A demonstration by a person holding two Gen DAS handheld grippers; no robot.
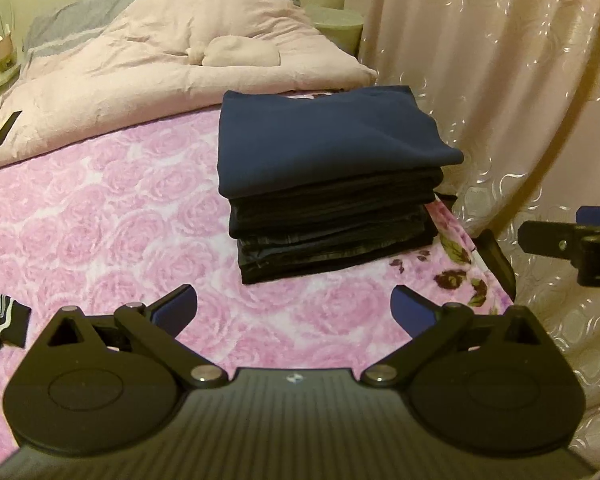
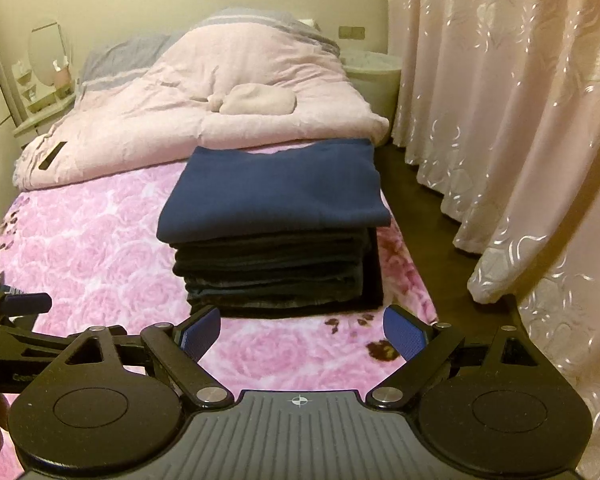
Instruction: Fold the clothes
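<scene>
Right wrist view: pink floral bed [image 2: 100, 248] filled the frame; stack of folded clothes [image 2: 276, 248] sat at centre, navy top [image 2: 276, 192] uppermost. Right gripper [image 2: 302, 330] and left gripper [image 1: 294, 306] hung w/ jaws spread, empty. Judged btwn garments; next likely striped piece [image 1: 4, 316], lower left of left view.

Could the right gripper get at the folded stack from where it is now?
Probably yes: the right gripper is open and empty, and only bare pink blanket lies between it and the folded stack.
</scene>
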